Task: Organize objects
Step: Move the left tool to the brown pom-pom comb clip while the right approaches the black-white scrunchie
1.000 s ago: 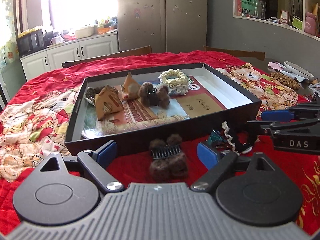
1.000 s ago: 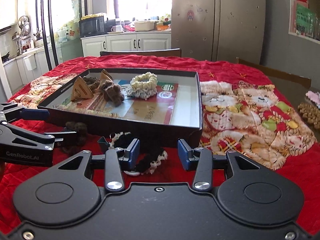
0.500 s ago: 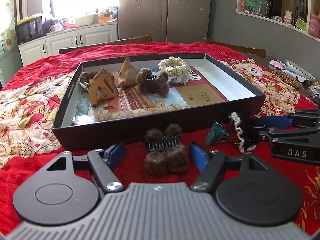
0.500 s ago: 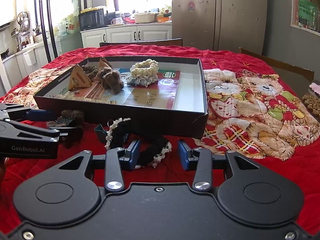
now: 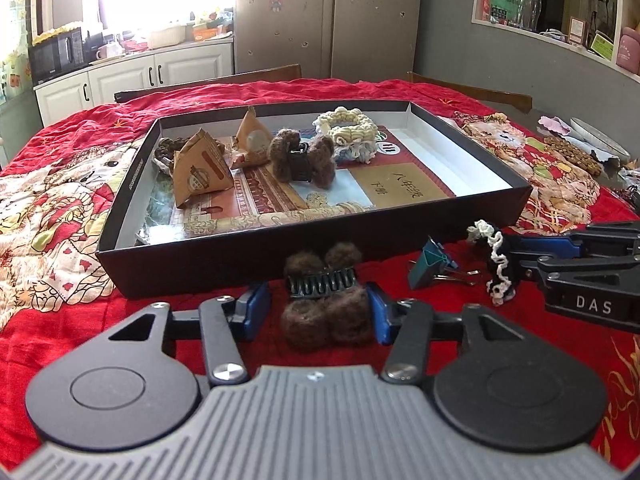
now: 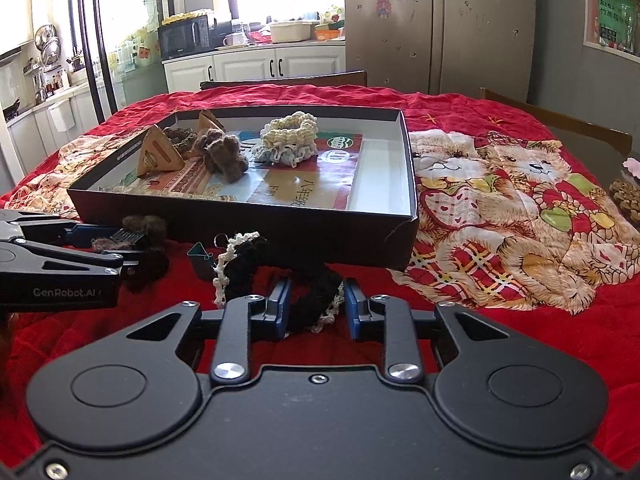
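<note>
A brown fuzzy hair claw [image 5: 326, 312] lies on the red quilt in front of the black box [image 5: 280, 256]. My left gripper [image 5: 318, 312] straddles it with jaws closing; the right pad touches it and a small gap remains at the left pad. My right gripper [image 6: 316, 308] is closing on a black scrunchie with cream lace [image 6: 260, 260], and both pads touch it. The left wrist view shows that scrunchie [image 5: 496, 264] pinched in the right gripper [image 5: 516, 256]. In the right wrist view the left gripper [image 6: 132, 246] is at the left, around the claw [image 6: 140, 236].
A teal binder clip [image 5: 430, 264] lies on the quilt between the two grippers. The box holds two paper pyramid packets [image 5: 200, 172], another brown claw [image 5: 302, 158] and a cream scrunchie [image 5: 348, 126]. A plate [image 5: 596, 142] and beads sit at the right edge.
Both pairs of jaws have narrowed. The left pads came in around the brown hair claw, and the right pads came in onto the black scrunchie, whose lace loop now stands higher.
</note>
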Tool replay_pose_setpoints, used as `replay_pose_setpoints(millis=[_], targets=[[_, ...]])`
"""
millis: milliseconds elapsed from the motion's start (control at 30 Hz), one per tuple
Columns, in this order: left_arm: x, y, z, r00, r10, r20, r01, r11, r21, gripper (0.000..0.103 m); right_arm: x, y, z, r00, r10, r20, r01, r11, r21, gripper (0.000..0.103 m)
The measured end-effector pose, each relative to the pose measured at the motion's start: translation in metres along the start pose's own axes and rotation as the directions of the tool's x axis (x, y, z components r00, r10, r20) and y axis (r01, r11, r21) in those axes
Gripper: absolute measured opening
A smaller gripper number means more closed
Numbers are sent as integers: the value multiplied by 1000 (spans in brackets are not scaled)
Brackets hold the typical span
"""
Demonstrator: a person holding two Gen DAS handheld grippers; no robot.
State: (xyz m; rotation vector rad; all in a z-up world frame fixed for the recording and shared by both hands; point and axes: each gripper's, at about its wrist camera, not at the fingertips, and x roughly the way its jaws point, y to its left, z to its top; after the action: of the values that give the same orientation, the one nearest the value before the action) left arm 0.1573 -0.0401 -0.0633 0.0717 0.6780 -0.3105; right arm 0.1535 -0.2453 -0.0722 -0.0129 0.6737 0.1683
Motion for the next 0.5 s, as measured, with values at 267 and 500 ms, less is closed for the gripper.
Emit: replay_pose_setpoints(millis=[267,500], targets=[[0,-2,0,1000,-4,-2,4,1000,4,44,0,2,-1,1000,-1,0,1,1000,-14,22],[-2,-2,-1,1000,-5,0,5,1000,6,43,-2,4,-1,1000,-2,7,2,1000,-24,19]])
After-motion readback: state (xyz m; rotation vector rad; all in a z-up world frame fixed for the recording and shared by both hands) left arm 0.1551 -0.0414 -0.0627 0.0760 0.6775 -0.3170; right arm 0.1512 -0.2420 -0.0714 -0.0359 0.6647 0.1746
